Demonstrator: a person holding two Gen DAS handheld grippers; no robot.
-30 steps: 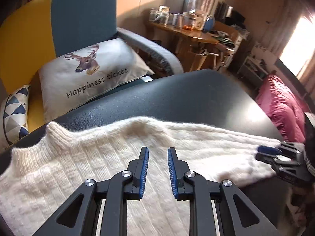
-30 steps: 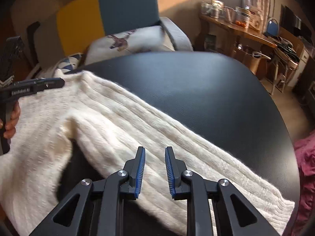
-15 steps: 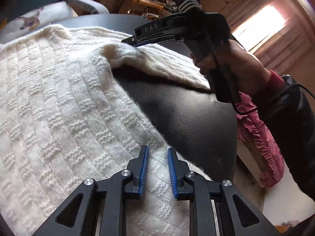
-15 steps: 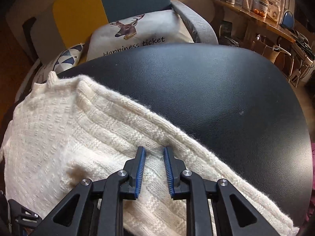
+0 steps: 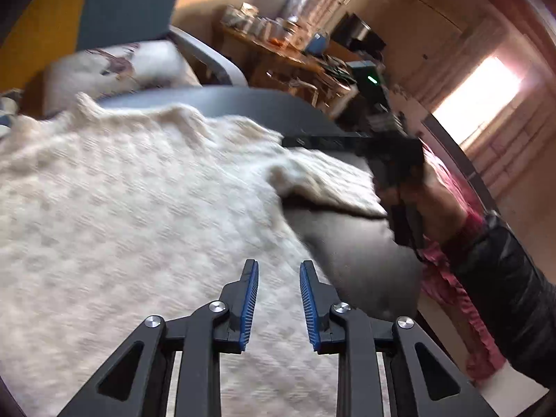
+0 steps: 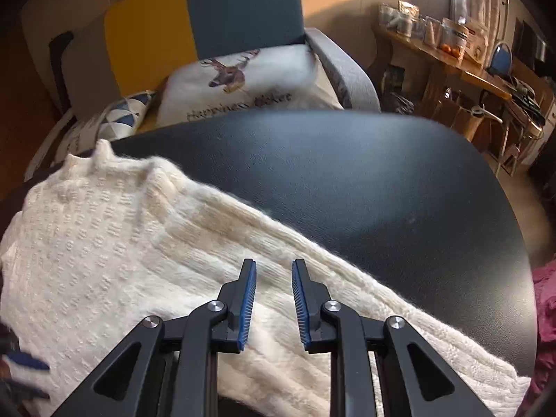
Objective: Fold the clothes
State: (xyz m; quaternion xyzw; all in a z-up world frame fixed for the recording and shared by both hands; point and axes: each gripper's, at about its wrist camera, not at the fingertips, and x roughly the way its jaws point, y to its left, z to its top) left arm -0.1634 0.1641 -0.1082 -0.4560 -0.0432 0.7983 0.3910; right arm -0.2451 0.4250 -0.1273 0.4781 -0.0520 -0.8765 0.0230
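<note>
A cream knitted sweater (image 5: 121, 208) lies spread on the black table (image 5: 351, 253), collar toward the sofa. One sleeve (image 6: 417, 316) runs out to the table's right edge. My left gripper (image 5: 278, 271) hovers open over the sweater's body near its side edge; this view is motion-blurred. My right gripper (image 6: 274, 271) is open just above the sleeve's upper part, with nothing between its fingers. In the left wrist view the right gripper (image 5: 295, 140) reaches over the sleeve (image 5: 330, 180), held by a hand. A blue-padded fingertip (image 6: 26, 361) of the left gripper shows at the bottom left.
A yellow and teal sofa (image 6: 243, 10) with a deer pillow (image 6: 243, 83) stands right behind the table (image 6: 347, 173). A cluttered wooden desk (image 6: 451, 59) is at the back right. Pink fabric (image 5: 451, 288) lies beyond the table's right edge, by the person's dark sleeve (image 5: 504, 278).
The left gripper swung down to the sweater's lower side, then back up toward the collar. The right gripper moved up the sleeve toward the shoulder. Both stayed open.
</note>
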